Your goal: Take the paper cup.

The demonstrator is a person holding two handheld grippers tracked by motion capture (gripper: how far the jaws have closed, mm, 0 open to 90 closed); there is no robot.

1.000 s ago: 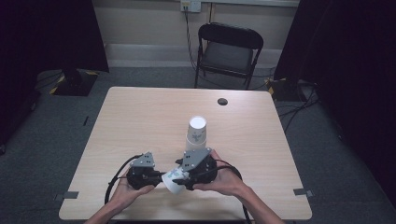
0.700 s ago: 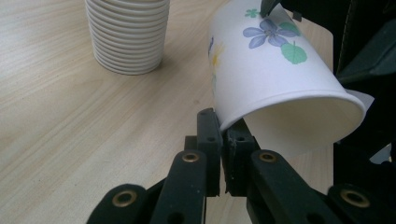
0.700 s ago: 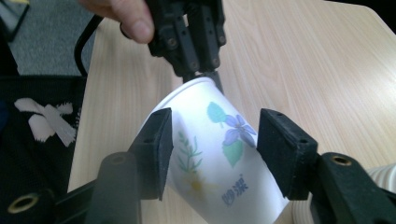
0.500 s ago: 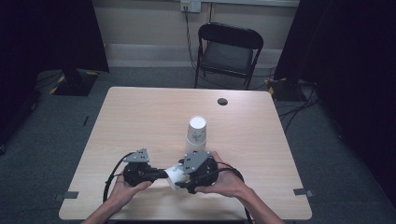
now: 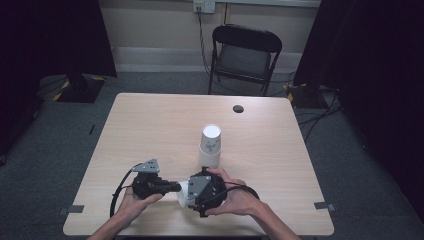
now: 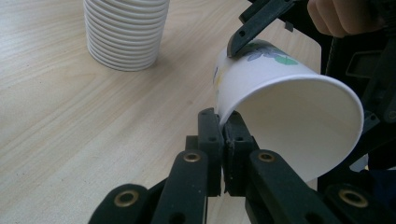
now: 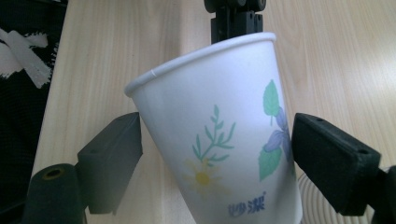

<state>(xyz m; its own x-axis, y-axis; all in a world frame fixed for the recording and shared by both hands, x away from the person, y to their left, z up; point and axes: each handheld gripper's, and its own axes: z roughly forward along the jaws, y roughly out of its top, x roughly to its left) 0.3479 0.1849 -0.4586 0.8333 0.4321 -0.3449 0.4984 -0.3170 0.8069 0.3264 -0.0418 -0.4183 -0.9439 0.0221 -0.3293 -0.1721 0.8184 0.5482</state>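
White cup (image 6: 280, 107) rim in left tongs (image 6: 223, 140)

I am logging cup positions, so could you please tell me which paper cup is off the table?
The single flowered cup, tipped sideways between both grippers, left fingers pinching its rim; the other cups stand nested in the stack.

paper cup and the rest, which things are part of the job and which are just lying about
In use: paper cup, left gripper pinching its rim, right gripper around its body, cup stack.
Lying about: folding chair, small dark disc on the table.
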